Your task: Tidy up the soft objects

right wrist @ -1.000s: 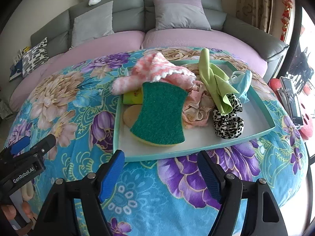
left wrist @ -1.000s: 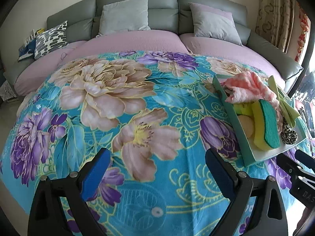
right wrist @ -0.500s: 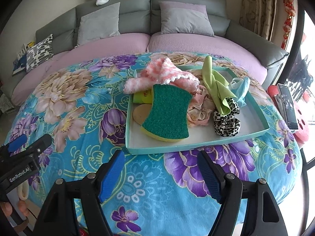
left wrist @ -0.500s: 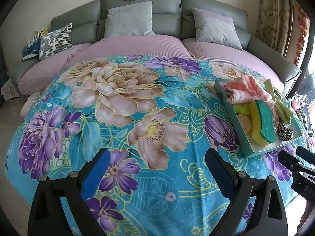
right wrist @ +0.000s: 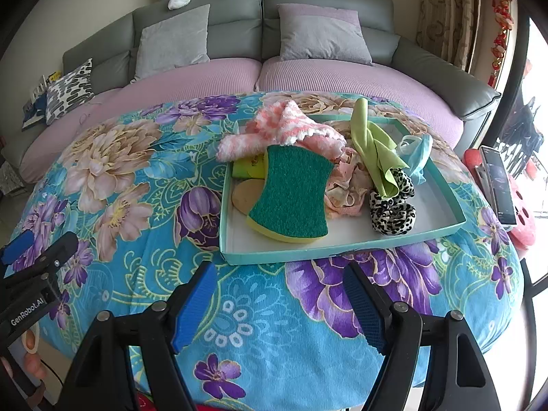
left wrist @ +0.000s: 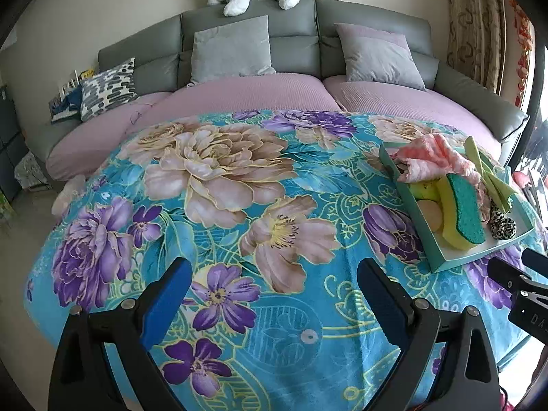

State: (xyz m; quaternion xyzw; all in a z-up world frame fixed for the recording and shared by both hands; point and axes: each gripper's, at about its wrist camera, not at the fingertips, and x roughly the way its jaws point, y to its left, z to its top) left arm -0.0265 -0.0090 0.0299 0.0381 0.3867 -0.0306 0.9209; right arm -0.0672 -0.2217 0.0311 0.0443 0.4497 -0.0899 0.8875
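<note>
Readable writing: "GenRobot.AI" in white on the body of the left gripper (right wrist: 20, 250), seen at the left edge of the right wrist view. In the left wrist view, the right gripper's (left wrist: 529, 270) body shows the letters "DA", then cut off. The yellow item (right wrist: 248, 167) under the sponge carries a mark too small to read.

Left gripper: jaws spread wide, nothing between them, over the near edge of the floral blanket (left wrist: 239, 188). Right gripper: jaws likewise apart and empty, just short of the tray's near rim.

Teal tray (right wrist: 291, 257) sits on the blanket toward its right edge. Inside: green-and-yellow sponge (right wrist: 291, 195) at the front left, propped on a round tan pad (right wrist: 245, 191); pink fluffy cloth (right wrist: 274, 133) spilling over the far left rim; peach cloth (right wrist: 346, 185) mid-tray; lime-green cloth (right wrist: 373, 144) standing up; leopard-print scrunchie (right wrist: 392, 210) front right; pale-blue fabric (right wrist: 416, 147) at the far right wall.

Open room: the blanket's whole left half is bare, as is the tray's front-right corner floor. A phone (right wrist: 498, 185) lies beyond the blanket's right edge.
</note>
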